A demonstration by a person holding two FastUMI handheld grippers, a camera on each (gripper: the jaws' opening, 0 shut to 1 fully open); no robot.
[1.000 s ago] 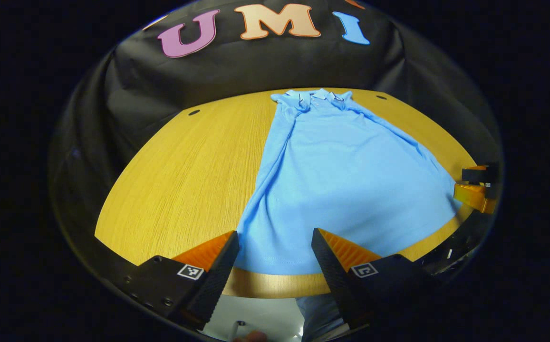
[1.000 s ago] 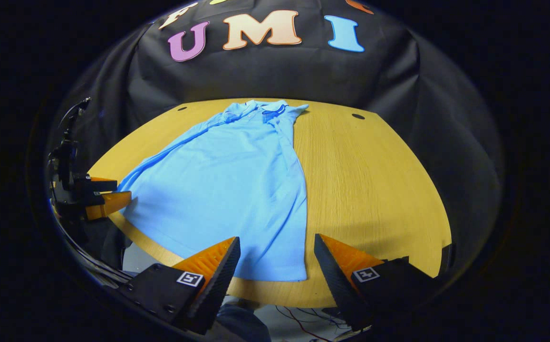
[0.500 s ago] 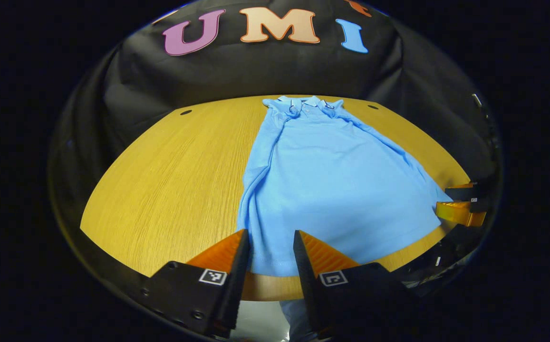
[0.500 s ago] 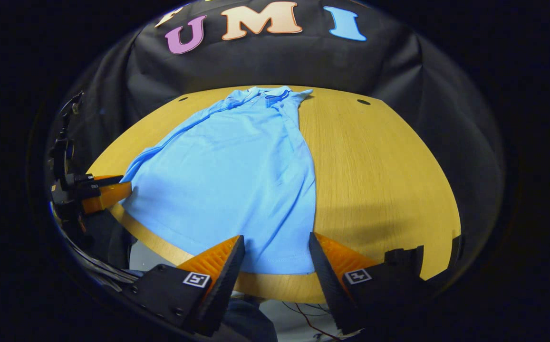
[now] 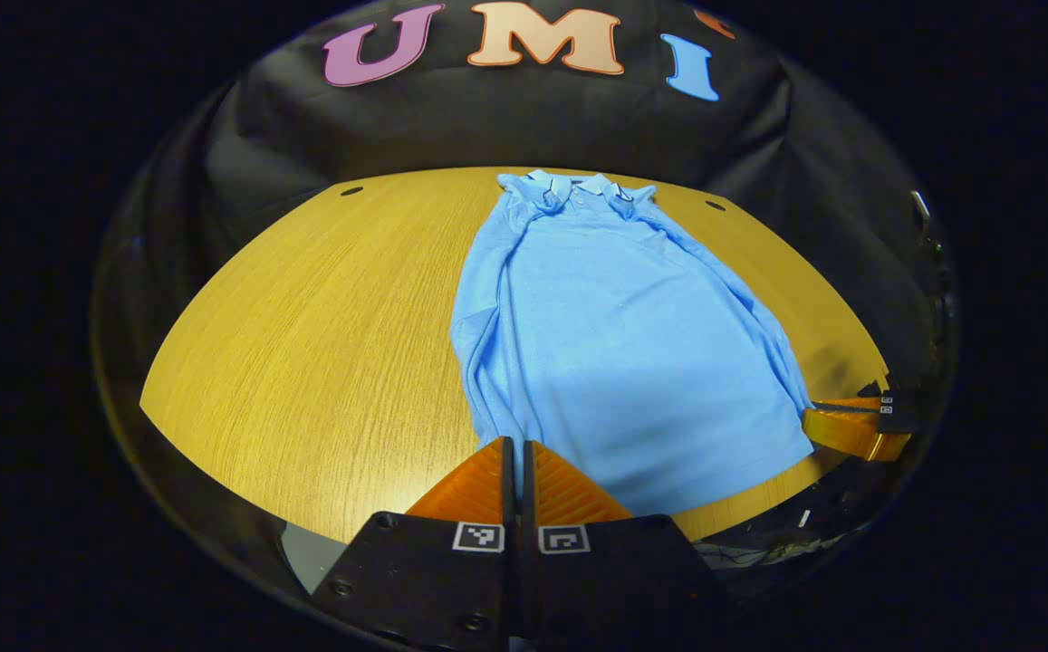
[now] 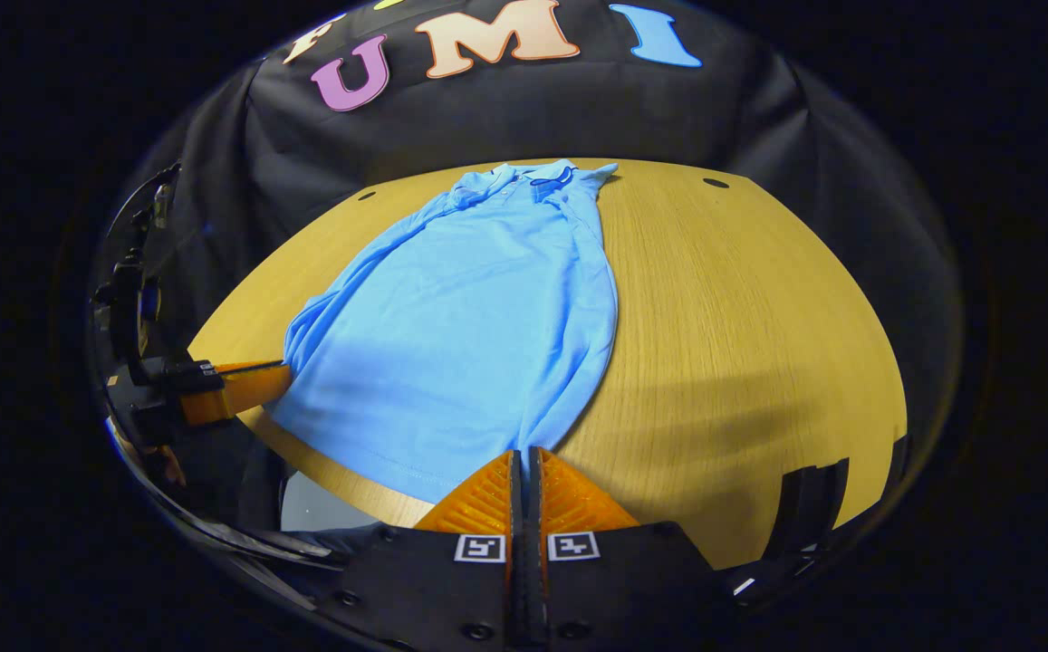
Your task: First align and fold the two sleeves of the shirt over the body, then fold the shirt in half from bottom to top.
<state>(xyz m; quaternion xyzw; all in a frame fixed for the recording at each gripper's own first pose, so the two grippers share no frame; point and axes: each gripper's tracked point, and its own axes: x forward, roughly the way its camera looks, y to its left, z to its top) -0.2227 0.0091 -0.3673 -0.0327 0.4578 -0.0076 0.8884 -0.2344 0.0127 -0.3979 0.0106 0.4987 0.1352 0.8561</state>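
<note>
You have one blue shirt [image 5: 614, 344] lying flat on one round wooden table [image 5: 324, 335]. Its collar [image 5: 573, 186] points to 12 o'clock, toward the black cloth wall [image 5: 451, 118]. Its bottom hem lies at 6 o'clock, at the near edge of the table. Both sleeves are folded in over the body, so the shirt looks like one long strip.

You hold two sets of tongs, one in each hand. In the left gripper view, your left tongs [image 5: 515, 448] sit at 6 o'clock. Their two fingers are squeezed tight on the bottom left corner of the shirt, and the cloth bunches up into small folds there. In the same view, your right tongs [image 5: 827, 421] show at about 4 o'clock, at the other bottom corner.

In the right gripper view, your right tongs [image 6: 524, 457] also sit at 6 o'clock. Their two fingers are squeezed tight on the bottom right corner of the shirt [image 6: 478, 326]. The cloth pulls in toward them. In this view your left tongs [image 6: 261, 385] show at 9 o'clock, touching the far bottom corner. From here they look clenched too, but they are small and off at the edge, so that part is hard to be sure of.

Two small dark holes [image 5: 351, 191] sit in the table near the wall, one on each side of the collar.
</note>
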